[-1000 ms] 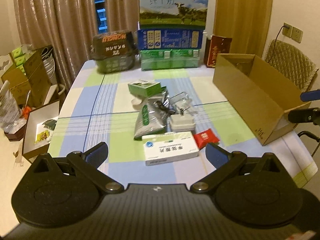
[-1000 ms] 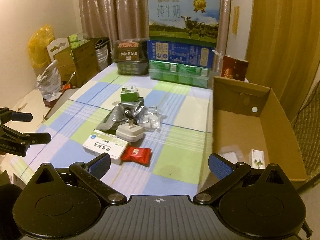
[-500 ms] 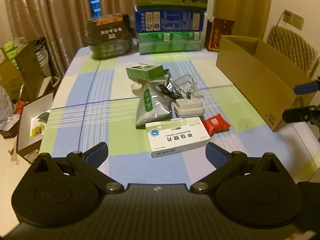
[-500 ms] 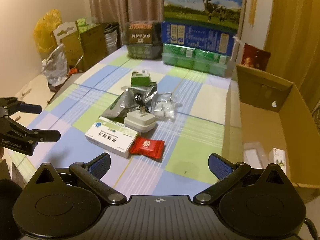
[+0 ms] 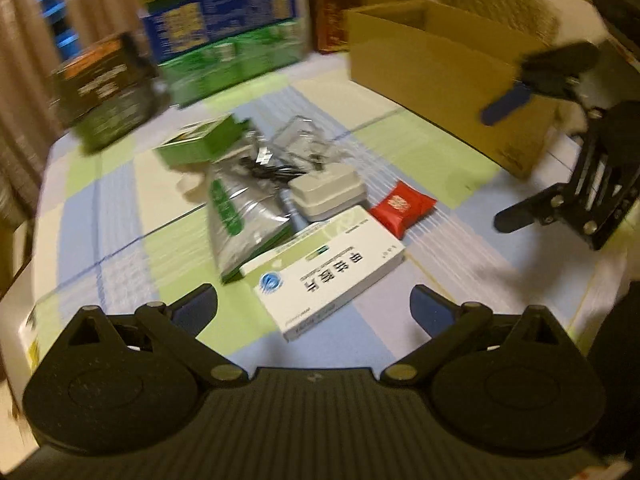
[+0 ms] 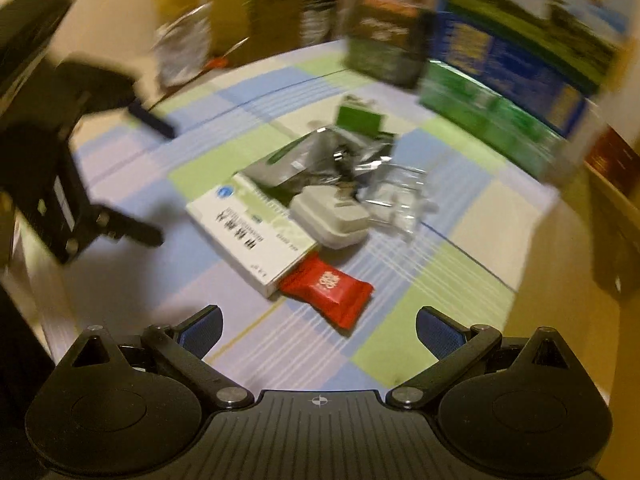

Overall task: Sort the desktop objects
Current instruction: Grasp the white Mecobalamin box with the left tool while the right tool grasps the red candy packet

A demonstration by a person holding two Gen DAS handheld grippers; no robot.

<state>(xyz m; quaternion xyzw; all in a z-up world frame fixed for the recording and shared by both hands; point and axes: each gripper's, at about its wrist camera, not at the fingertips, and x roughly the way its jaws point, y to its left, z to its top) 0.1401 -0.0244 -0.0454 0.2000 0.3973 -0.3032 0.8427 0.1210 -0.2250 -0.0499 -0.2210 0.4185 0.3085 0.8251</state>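
Observation:
A pile lies mid-table: a white medicine box (image 5: 328,272) (image 6: 250,232), a red candy packet (image 5: 402,206) (image 6: 328,290), a white charger (image 5: 328,192) (image 6: 330,216), a silver foil pouch (image 5: 240,216) (image 6: 296,164), a small green box (image 5: 200,146) (image 6: 358,118) and a clear plastic bag (image 6: 400,196). My left gripper (image 5: 314,306) is open just in front of the medicine box. My right gripper (image 6: 318,328) is open just in front of the candy packet. Each shows in the other's view: the right gripper (image 5: 504,164), the left gripper (image 6: 156,178).
An open cardboard box (image 5: 440,64) stands at the table's right side. Stacked milk cartons (image 5: 224,36) (image 6: 512,80) and a dark box (image 5: 104,92) line the far edge. Bags and boxes (image 6: 240,28) sit on the floor beyond the left edge.
Both grippers have moved forward and down toward the pile and tilted; the views are now motion-blurred. Both stay open. The objects on the table have not moved.

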